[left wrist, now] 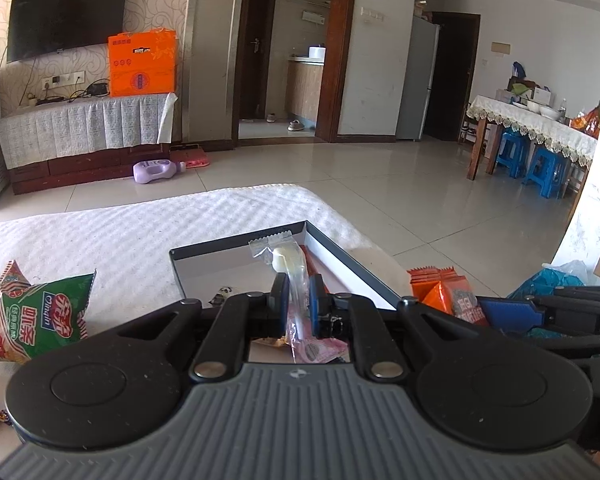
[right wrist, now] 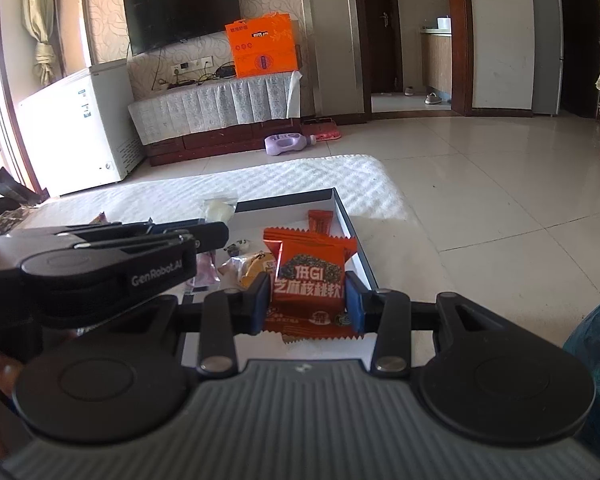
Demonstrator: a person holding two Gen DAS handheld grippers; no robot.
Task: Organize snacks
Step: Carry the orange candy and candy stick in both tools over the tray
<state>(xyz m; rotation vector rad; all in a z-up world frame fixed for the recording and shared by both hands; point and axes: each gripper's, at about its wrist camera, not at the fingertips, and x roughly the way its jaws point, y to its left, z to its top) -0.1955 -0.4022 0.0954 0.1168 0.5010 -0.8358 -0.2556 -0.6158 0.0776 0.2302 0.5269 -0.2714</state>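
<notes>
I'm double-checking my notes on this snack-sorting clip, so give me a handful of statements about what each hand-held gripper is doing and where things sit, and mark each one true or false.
1. The left hand-held gripper is shut on a clear-wrapped snack. True.
2. The right hand-held gripper is empty. False: it holds orange snack packets.
3. The shallow box already has snacks in it. True: a small orange packet lies near its far end.
4. The green chip bag lies inside the box. False: it lies on the white cover, left of the box.
</notes>
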